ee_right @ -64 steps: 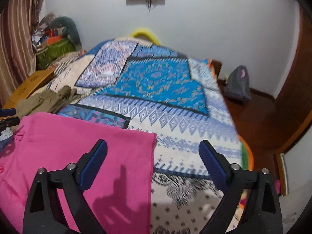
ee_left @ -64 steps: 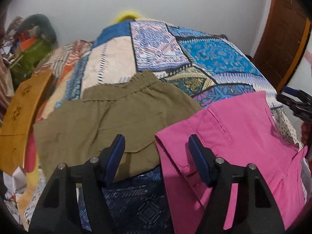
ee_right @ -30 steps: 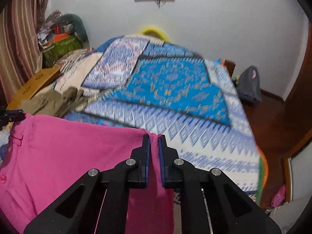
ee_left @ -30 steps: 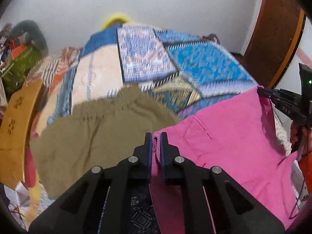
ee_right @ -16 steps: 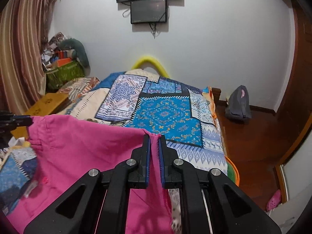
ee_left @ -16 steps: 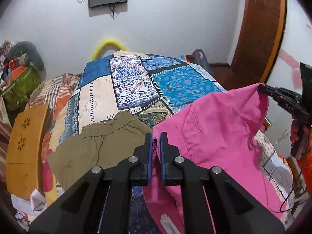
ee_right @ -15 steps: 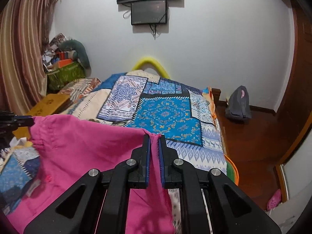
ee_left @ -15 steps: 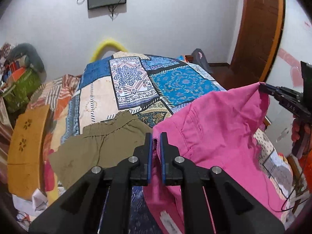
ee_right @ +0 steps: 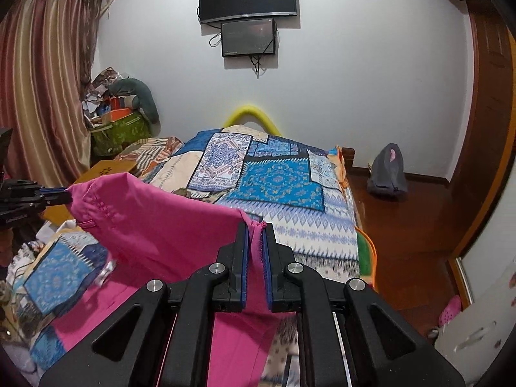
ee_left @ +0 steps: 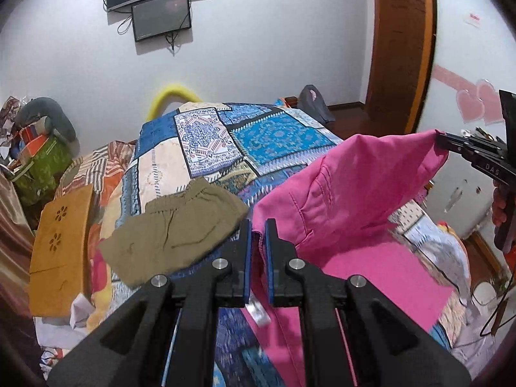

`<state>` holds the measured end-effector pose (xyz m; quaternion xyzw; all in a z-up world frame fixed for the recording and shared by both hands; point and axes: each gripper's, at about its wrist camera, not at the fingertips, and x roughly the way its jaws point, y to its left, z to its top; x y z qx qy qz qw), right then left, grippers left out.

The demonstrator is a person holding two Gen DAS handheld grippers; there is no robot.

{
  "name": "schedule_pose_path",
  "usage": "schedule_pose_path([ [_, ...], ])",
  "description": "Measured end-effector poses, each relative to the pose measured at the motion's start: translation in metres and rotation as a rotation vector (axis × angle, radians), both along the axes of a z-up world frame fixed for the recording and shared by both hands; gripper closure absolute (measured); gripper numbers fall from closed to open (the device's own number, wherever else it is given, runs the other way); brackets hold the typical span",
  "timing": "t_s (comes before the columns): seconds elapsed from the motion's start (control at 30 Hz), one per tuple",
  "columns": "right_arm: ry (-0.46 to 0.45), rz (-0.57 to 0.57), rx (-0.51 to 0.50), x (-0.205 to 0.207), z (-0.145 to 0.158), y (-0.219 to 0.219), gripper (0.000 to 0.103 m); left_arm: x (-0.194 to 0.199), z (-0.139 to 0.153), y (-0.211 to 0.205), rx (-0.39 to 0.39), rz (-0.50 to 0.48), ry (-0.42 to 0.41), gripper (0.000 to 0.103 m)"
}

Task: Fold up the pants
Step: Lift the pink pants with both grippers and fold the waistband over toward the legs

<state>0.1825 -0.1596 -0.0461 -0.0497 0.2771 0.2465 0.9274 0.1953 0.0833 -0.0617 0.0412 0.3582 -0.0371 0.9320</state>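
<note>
A: So, where were the pink pants [ee_left: 348,193]?
B: Held above the bed [ee_left: 274,135], olive shorts [ee_left: 174,225] at 9 o'clock.
A: Grip?
B: Left gripper [ee_left: 257,235] and right gripper [ee_right: 255,238] were clamped on the waistband corners.

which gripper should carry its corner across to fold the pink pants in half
Right, probably. Both grippers are shut on the pink pants. The right gripper has bare quilt below it, while the left gripper hangs beside the olive shorts.
</note>
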Motion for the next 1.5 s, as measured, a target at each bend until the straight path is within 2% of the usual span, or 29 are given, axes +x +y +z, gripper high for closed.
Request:
schedule_pose_path([
  [0.27, 0.06, 0.008, -0.011, -0.048, -0.022, -0.013, 0.096, -0.062, -0.019, -0.006, -0.008, -0.018, 0.033, 0.096],
  [0.53, 0.193, 0.009, 0.015, -0.078, -0.069, -0.023, 0.096, -0.108, -0.076, -0.014, -0.077, -0.034, 0.134, 0.096],
  [0.67, 0.25, -0.015, 0.027, -0.092, -0.094, -0.031, 0.096, -0.124, -0.099, -0.02, -0.073, -0.028, 0.178, 0.096],
  [0.77, 0.271, -0.037, 0.013, -0.104, -0.108, -0.033, 0.096, -0.132, -0.105, -0.025, -0.036, -0.041, 0.186, 0.096],
  [1.0, 0.316, -0.065, -0.065, -0.12, -0.134, -0.037, 0.093, -0.134, -0.101, -0.022, -0.026, -0.046, 0.19, 0.096],
  [1.1, 0.322, -0.08, -0.081, -0.126, -0.132, -0.042, 0.088, -0.14, -0.1, -0.018, -0.022, -0.028, 0.197, 0.096],
  [1.23, 0.295, -0.124, -0.102, -0.128, -0.118, -0.053, 0.087, -0.143, -0.093, -0.008, -0.037, 0.007, 0.182, 0.096],
  [1.37, 0.247, -0.137, -0.049, -0.127, -0.095, -0.056, 0.086, -0.133, -0.081, -0.012, -0.052, 0.006, 0.157, 0.096],
  [1.5, 0.207, -0.11, -0.013, -0.122, -0.082, -0.042, 0.072, -0.115, -0.075, -0.023, -0.099, -0.024, 0.152, 0.096],
])
